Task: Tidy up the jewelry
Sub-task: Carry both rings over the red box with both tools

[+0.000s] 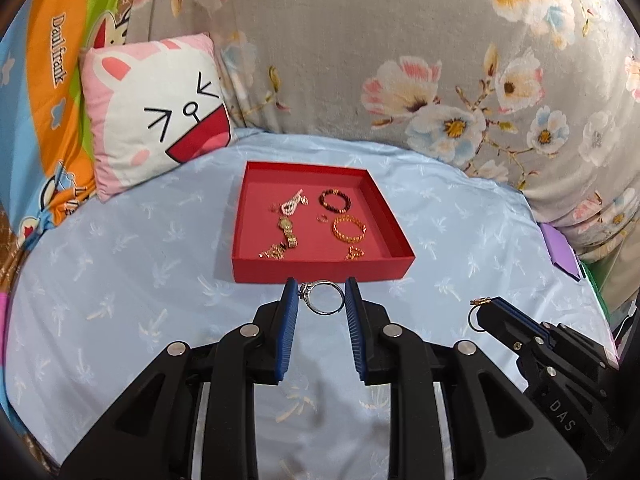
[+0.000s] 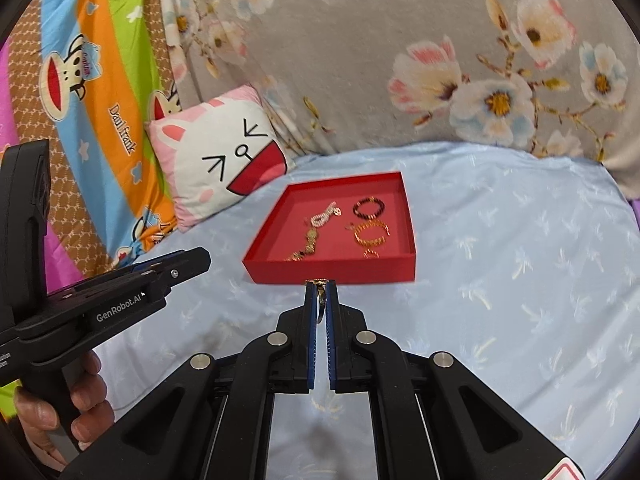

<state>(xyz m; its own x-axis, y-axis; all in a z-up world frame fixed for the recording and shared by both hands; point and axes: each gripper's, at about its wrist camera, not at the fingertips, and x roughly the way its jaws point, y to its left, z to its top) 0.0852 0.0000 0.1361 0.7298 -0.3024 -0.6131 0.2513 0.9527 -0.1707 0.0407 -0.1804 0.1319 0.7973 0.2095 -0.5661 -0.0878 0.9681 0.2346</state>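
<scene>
Jewelry in transit and at rest, seen along both claws. Nearest in the left wrist view, the left claw [image 1: 322,298] grips a silver ring with a small stone cluster [image 1: 321,297] by its outer edges between the blue ribbed pads, the band lying open to the camera and lifted clear of the bed. At 3 o'clock from it, the right claw [image 1: 480,312] enters from the lower right with a gold ring topped by a gold ornament [image 1: 476,309] at its tip. In the right wrist view the same claw [image 2: 320,294] is clenched on this gold ring [image 2: 319,296], seen edge-on, with the ornament showing above the fingertips. At 9 o'clock there, the left tool is seen from the side, its handle held in a person's hand [image 2: 60,404].

Beyond both claws, at 12 o'clock, a shallow square red cardboard tray [image 1: 320,270] sits on the pale blue bedsheet with a white sprig print [image 1: 120,280]. Inside lie a gold-coloured wristwatch [image 1: 287,230], a white beaded piece [image 1: 291,203], a dark beaded bracelet [image 1: 335,201], an orange-gold bracelet [image 1: 349,229], a tiny ring [image 1: 322,218] and small gold pieces near the front wall.

Farther off, at 10 o'clock, a pink-and-white cartoon cat cushion [image 1: 156,116] leans against a striped cartoon-print fabric [image 1: 44,80]; a grey floral quilt [image 1: 400,60] fills the background.
</scene>
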